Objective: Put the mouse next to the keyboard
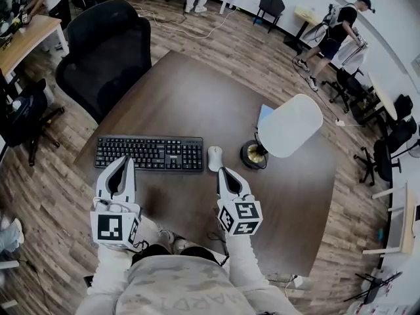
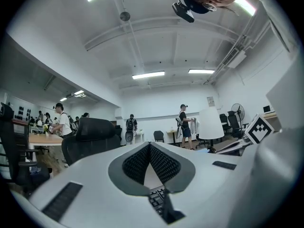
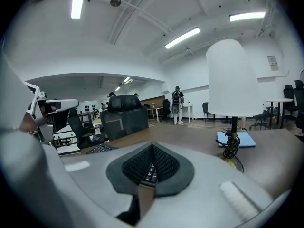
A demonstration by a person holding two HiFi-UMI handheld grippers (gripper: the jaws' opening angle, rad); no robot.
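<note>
A black keyboard (image 1: 147, 153) lies across the brown table (image 1: 197, 90). A white mouse (image 1: 214, 157) rests just off its right end, upright on the wood. My right gripper (image 1: 222, 172) sits right behind the mouse, shut, with nothing between its jaws. My left gripper (image 1: 125, 161) hovers over the keyboard's near edge, also shut and empty. In the left gripper view the jaws (image 2: 149, 145) meet, with keyboard keys (image 2: 156, 198) below them. The right gripper view shows closed jaws (image 3: 153, 145) and keyboard keys (image 3: 99, 149) at left; the mouse is hidden there.
A desk lamp with a white shade (image 1: 291, 125) and round base (image 1: 252, 155) stands right of the mouse, its cord coiled at the base. A blue notebook (image 1: 264, 115) lies behind it. A black office chair (image 1: 108, 51) stands at the table's far left. People stand farther back.
</note>
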